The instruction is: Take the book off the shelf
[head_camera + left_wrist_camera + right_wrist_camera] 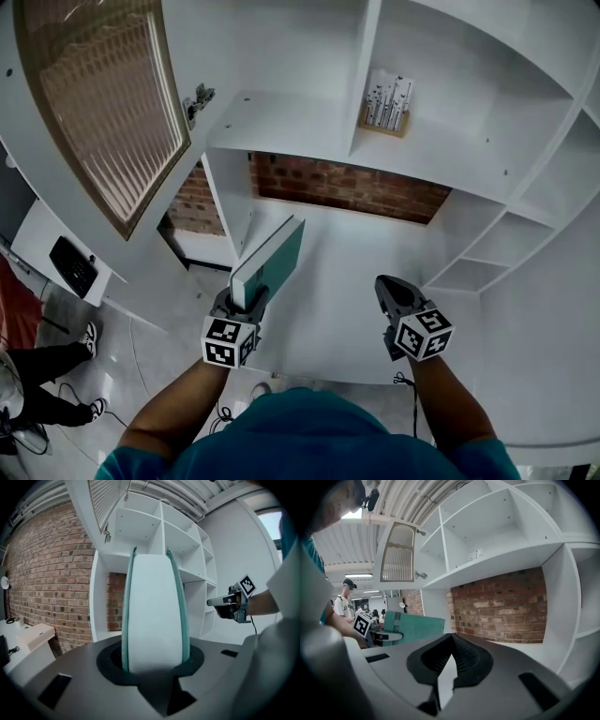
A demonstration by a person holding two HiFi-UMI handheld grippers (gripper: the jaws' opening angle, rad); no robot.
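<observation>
Book was found clamped in the left gripper, clear of every shelf compartment and held in the air above the white desk surface in front of the brick-backed recess.

Jaws, left: part-way apart and pressed on the two teal covers. The left gripper view showed the white page block filling the gap between them.

Jaws, right: the right gripper had its tips drawn together with nothing between them. It was empty.

Governing relation: the book ran straight ahead of the left jaws. They held it at its near end, and its long axis carried on along the gripper's own line towards the shelf unit. The covers stood roughly upright, with the page edge on the left and a teal cover facing right in the head view. All of the free length therefore lay beyond the jaws on the shelf side, with none behind them.

Right gripper stood level with the left one and well apart from the book, to its right. The left hand was the only one in contact.

Assessment: the book appeared to be already off the shelf. Any further withdrawal or setting down would be made by the left hand alone. The far, unsupported end would be the part most likely to catch the shelf edge or to droop. One boxed item stood in an upper compartment, well apart from both grippers.
</observation>
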